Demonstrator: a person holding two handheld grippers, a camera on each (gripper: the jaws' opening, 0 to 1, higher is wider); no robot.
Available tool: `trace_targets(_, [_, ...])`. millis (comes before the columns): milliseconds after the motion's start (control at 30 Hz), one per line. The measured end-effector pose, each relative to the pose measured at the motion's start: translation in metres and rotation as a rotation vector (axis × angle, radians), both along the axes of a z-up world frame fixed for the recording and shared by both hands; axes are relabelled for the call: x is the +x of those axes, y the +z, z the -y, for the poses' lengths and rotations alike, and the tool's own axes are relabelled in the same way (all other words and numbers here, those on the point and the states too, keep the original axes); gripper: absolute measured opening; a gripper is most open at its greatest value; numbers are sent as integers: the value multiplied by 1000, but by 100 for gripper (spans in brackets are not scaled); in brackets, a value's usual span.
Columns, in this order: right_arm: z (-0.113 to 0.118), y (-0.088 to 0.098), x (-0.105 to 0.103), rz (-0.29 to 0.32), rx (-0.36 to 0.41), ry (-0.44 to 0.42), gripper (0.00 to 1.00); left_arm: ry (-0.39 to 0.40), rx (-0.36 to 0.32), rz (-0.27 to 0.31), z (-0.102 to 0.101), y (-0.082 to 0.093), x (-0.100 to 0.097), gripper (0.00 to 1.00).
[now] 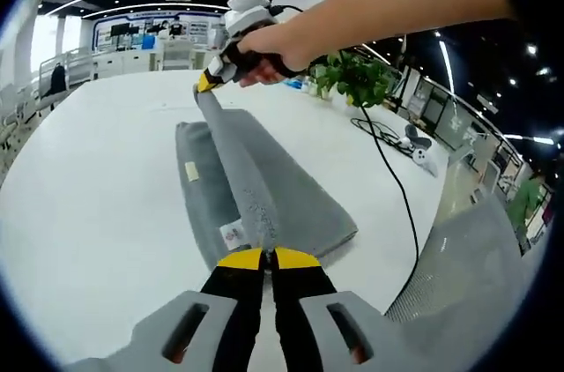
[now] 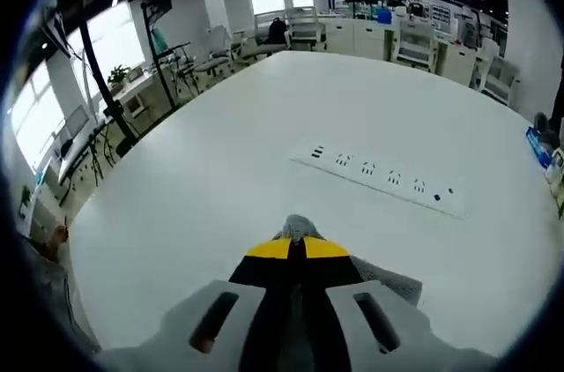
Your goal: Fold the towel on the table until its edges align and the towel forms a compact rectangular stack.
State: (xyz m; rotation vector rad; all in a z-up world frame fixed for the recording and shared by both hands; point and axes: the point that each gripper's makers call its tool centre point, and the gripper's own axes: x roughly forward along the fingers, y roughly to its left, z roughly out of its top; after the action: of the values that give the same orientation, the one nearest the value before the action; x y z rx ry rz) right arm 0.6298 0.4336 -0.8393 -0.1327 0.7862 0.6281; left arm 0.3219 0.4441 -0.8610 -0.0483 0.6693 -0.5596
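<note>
Broad white round table (image 1: pixel 97 213), taken as the landmark throughout. Lying near its middle, a grey terry towel (image 1: pixel 300 204), already doubled into a long strip, with a small white label at the near end and one top layer drawn up into a taut ridge between the two tools. Set into the tabletop well beyond the towel, a flat white strip of power sockets (image 2: pixel 379 176). At the table's far edge, a leafy green potted plant (image 1: pixel 357 79); beside it a black cable (image 1: pixel 397 187) trailing off over the rim.

Left gripper (image 1: pixel 267 256), yellow-tipped, jaws together and clamped on the towel's near end, just above the tabletop. Right gripper (image 1: pixel 210 79), held in a hand (image 1: pixel 264 53) above the table's far side, jaws pinched shut on the opposite end of the lifted layer; from its own camera, grey cloth poking out between the closed tips (image 2: pixel 295 249).

Likely risks: thin pinch slipping under tension, dropping one corner and skewing the fold. Uneven height between the two ends, leaving edges out of line. Bottom layer dragged along across the smooth table, spoiling the rectangle. Cable probably far enough aside to stay clear.
</note>
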Motion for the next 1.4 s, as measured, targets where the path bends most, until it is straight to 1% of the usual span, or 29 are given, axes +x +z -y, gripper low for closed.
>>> trace_targets(167, [-7,-5,-5,-4,-8,6,0,6,3,-21,-5,-8,-1,3])
trace_targets(200, [-10,-9,-5,-6,-8,6,0,7,6,-29,-6,-10,-2,3])
trace_targets(300, [-14,-15,-6,-11,-13,3,0,8,6,-45,-9,-18,-2,3])
trace_targets(333, [-20,-23,0,-10,-15,8,0,9,6,-48,-9,-19,-3,3])
trace_targets(400, [-17,-22,-1,0,-32,18,0,13,10,-56,-12,-24,-2,3])
trace_targets(500, [-15,-23,-2,-3,-32,12,0,17,10,-64,-14,-28,-2,3])
trace_targets(667, [-18,-34,5,1,-45,9,1,13,26,-75,-17,-33,-4,3])
trace_targets(733, [-20,-38,10,12,-55,17,1,16,22,-89,-17,-36,-5,3])
trace_targets(867, [-22,-36,15,48,-49,23,2,23,20,-90,-20,-37,-7,4])
trace_targets(900, [-18,-36,17,63,-70,18,3,30,10,-81,-21,-34,-7,4])
trace_targets(933, [-18,-35,17,71,-71,14,4,37,4,-77,-22,-33,-7,4])
trace_targets(967, [-18,-33,18,84,-58,15,8,42,1,-79,-24,-33,-6,4])
trace_targets(1000, [-21,-29,21,102,-24,1,10,46,-3,-83,-26,-33,-7,5])
trace_targets(1067, [-18,-24,23,102,-21,-8,13,59,-9,-79,-30,-29,-7,5])
trace_targets(1133, [-17,-22,26,108,-14,-14,14,72,-20,-77,-32,-24,-8,6])
trace_targets(1233, [-12,-17,21,108,-2,-21,14,94,-21,-41,-37,-15,-2,5])
trace_targets(1267, [-15,-19,21,104,-1,-15,14,102,-28,-29,-38,-11,0,5])
trace_targets(1333, [-11,-14,19,114,-2,-9,14,109,-30,-15,-38,-4,3,5])
trace_targets(1400, [-8,-10,18,112,7,-8,15,111,-28,-9,-38,-2,5,5])
